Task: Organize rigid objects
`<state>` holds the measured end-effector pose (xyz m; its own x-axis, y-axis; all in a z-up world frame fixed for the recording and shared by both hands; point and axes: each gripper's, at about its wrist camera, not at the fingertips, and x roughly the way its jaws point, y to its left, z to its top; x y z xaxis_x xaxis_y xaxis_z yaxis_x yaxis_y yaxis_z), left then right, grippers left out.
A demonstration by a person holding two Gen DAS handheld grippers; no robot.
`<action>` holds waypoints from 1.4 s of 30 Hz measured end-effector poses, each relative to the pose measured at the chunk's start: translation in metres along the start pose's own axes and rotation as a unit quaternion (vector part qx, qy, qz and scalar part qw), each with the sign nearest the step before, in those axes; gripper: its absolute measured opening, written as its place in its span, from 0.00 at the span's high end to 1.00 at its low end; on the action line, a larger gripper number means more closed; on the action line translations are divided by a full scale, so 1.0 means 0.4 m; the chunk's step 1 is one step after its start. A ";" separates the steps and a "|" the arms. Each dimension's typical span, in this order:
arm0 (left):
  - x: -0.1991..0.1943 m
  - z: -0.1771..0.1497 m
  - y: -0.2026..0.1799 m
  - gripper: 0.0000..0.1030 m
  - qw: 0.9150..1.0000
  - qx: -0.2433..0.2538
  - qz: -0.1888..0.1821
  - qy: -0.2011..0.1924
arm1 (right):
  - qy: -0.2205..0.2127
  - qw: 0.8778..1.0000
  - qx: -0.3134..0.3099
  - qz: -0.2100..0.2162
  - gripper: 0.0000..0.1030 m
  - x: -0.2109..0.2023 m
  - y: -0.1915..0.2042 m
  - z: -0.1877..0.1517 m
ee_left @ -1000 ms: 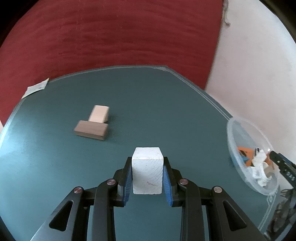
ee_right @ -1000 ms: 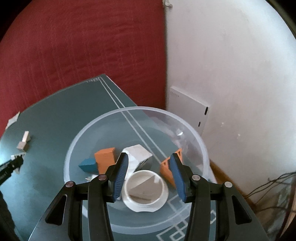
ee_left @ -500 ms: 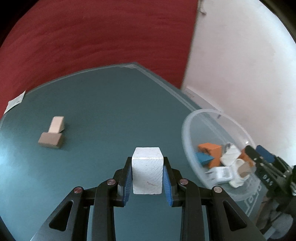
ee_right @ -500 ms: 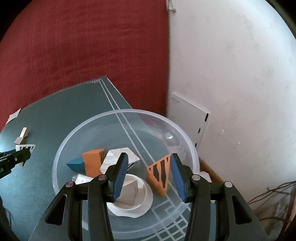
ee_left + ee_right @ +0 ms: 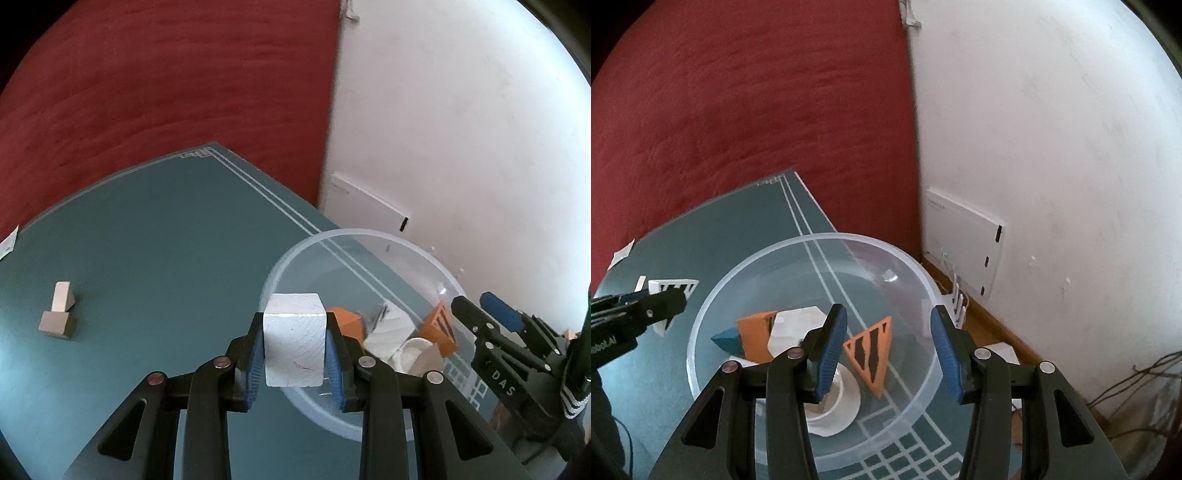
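A teal table (image 5: 155, 236) stood against a red wall and a white one. At its corner sat a clear bowl (image 5: 713, 314) holding orange, white and teal shapes. The left gripper (image 5: 293, 354) had its jaws clamped on a white block (image 5: 293, 347), held at the bowl's near rim; the right gripper (image 5: 886, 347) hung over the bowl, jaws partly apart, holding nothing. Two wooden blocks (image 5: 57, 314) lay well away from the bowl. Released there, the block might strike the rim and fall outside, or the two grippers might collide over the bowl. A second earlier the bowl lay far off at the left view's edge; the block had since swung toward it.
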<state>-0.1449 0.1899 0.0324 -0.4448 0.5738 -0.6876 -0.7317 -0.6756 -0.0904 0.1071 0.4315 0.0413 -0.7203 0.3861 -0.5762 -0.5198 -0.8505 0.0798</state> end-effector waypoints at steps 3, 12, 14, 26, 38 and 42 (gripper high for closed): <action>0.003 0.000 0.012 0.70 1.000 0.004 0.000 0.003 | -0.002 1.000 0.006 0.002 0.53 -0.007 -0.004 0.002; 0.002 -0.014 0.102 0.32 1.000 -0.020 -0.004 -0.004 | -0.003 1.000 0.005 0.007 0.53 -0.004 0.007 0.000; -0.003 -0.026 0.134 0.32 1.000 -0.023 0.007 -0.005 | -0.004 1.000 0.004 0.008 0.53 -0.007 0.006 0.000; -0.086 -0.140 0.223 0.22 0.990 -0.068 0.120 -0.022 | -0.012 1.000 -0.009 0.025 0.46 -0.009 0.010 -0.007; -0.144 -0.204 0.238 0.07 0.983 -0.069 0.170 -0.033 | -0.013 0.999 -0.025 0.033 0.44 0.006 0.049 -0.025; -0.126 -0.195 0.242 0.05 0.980 -0.071 0.185 -0.032 | -0.015 0.999 -0.038 0.032 0.44 0.000 0.068 -0.031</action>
<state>-0.1531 0.0596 0.0021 -0.7001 0.3023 -0.6469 -0.4369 -0.8979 0.0533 0.0986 0.4040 0.0335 -0.7645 0.3394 -0.5480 -0.4368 -0.8980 0.0533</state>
